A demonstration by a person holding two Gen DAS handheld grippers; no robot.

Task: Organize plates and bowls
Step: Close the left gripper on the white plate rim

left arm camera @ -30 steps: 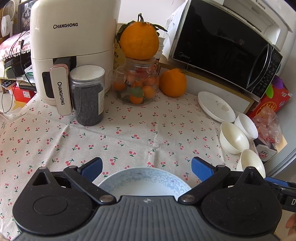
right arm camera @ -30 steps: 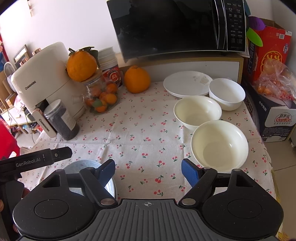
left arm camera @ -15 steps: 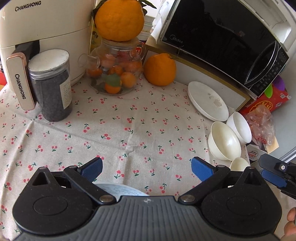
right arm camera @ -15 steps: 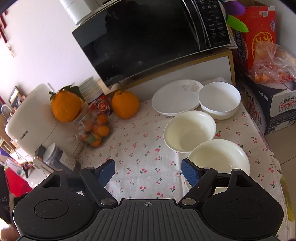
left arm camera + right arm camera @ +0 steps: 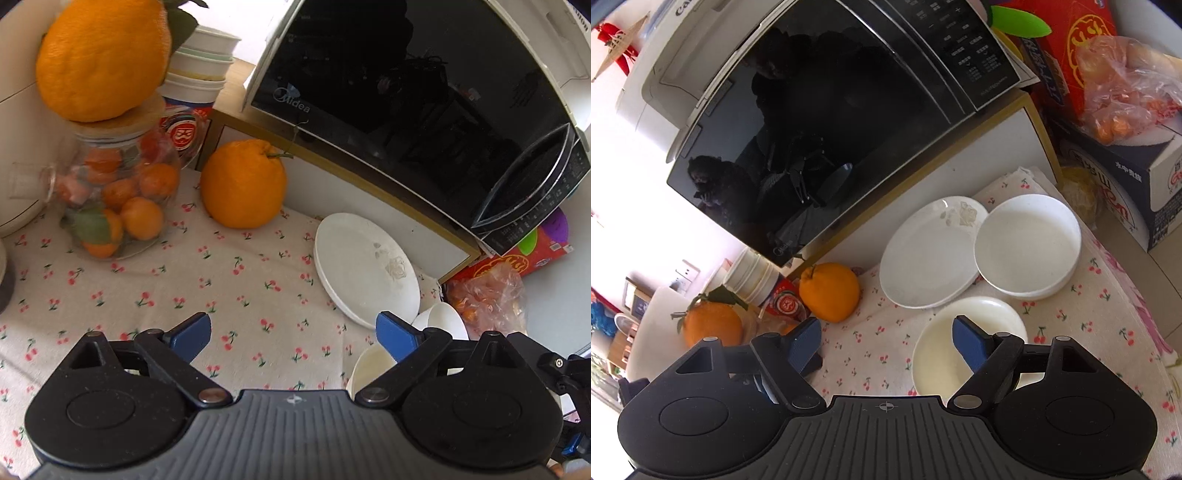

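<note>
Blue pads of my left gripper (image 5: 293, 338) stand wide with only cherry-print cloth (image 5: 229, 280) between them; the jaws have just been closing a little, on nothing. A white plate (image 5: 365, 267) lies far right below the microwave (image 5: 424, 99), two bowls at the right pad.

From my right gripper (image 5: 886, 343), also open, empty and just closing slightly, a cream bowl (image 5: 938, 354) sits under the right pad, a white bowl (image 5: 1028, 245) and the plate beyond.

Plate (image 5: 929, 258) before microwave (image 5: 827, 122); bowl (image 5: 1028, 247) right, touching plate.
</note>
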